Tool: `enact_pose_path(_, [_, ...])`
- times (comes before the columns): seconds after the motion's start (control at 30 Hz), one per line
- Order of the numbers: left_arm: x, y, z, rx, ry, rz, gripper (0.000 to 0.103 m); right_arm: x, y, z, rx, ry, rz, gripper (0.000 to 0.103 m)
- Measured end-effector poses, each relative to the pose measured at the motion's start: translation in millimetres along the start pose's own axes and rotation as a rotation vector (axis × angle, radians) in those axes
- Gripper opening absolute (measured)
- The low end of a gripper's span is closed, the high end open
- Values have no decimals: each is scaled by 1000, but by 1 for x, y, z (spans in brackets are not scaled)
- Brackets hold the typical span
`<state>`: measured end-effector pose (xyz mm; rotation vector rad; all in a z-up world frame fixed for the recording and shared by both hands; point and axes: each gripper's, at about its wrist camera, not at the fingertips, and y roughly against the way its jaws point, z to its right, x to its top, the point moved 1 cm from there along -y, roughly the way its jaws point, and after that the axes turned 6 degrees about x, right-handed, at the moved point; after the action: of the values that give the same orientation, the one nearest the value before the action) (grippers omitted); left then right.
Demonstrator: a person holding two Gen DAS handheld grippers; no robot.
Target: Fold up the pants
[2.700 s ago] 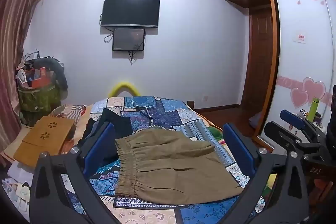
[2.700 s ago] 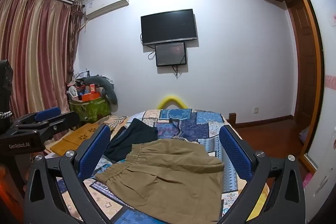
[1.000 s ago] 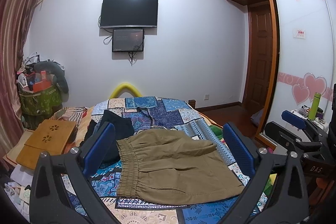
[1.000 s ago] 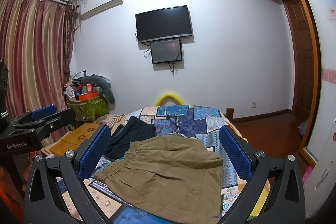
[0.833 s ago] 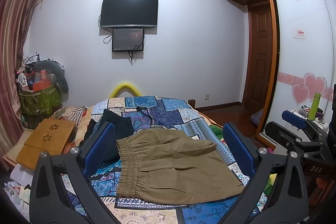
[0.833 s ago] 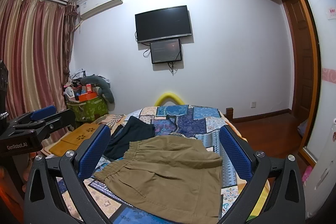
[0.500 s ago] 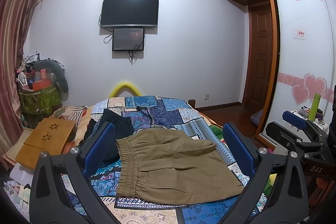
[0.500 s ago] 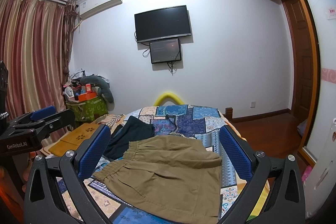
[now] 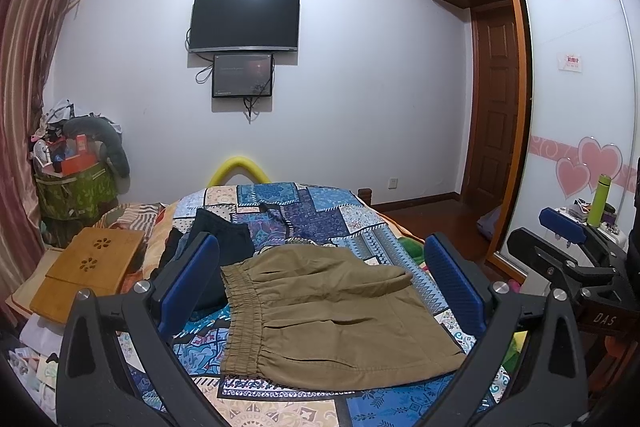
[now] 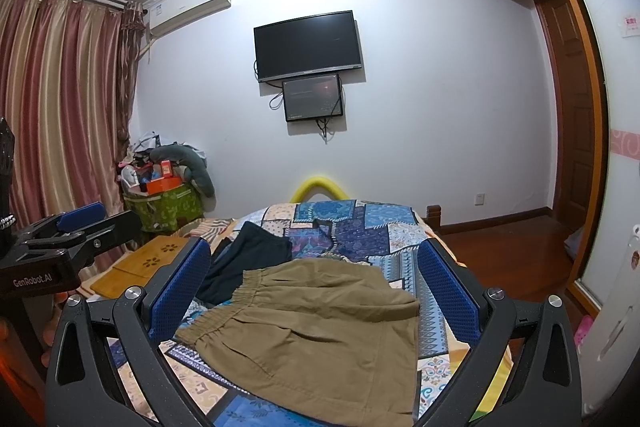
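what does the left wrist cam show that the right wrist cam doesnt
Only the left wrist view shows the wardrobe door with pink hearts, the green bottle and the right gripper, which is open.

Only the right wrist view shows the wide striped curtains and the left gripper, also open.

Both show the khaki pants lying flat on the patchwork bed cover, the dark garment behind them, the wall TV, the wooden lap tray and the yellow foam arch.

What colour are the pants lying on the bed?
Khaki brown, plain, with a gathered elastic waistband; the pants show best in the left wrist view.
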<state>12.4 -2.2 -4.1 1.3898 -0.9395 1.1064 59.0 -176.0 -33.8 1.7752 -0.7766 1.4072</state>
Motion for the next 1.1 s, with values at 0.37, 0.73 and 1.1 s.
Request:
enact_pose_path(0.37, [-1,-8,4,-1,-17,-16,103,2,-2,5,-4,-10,-15,103])
enact_pose_path(0.73, [-14,-82,-13,20,-5,-159,103,-17,-40,28,-23,-46,-109,103])
enact_pose_path(1.1, [-50,-201,-58,91,-10,-410,103,-56,-111,87,-92,-83,-295,103])
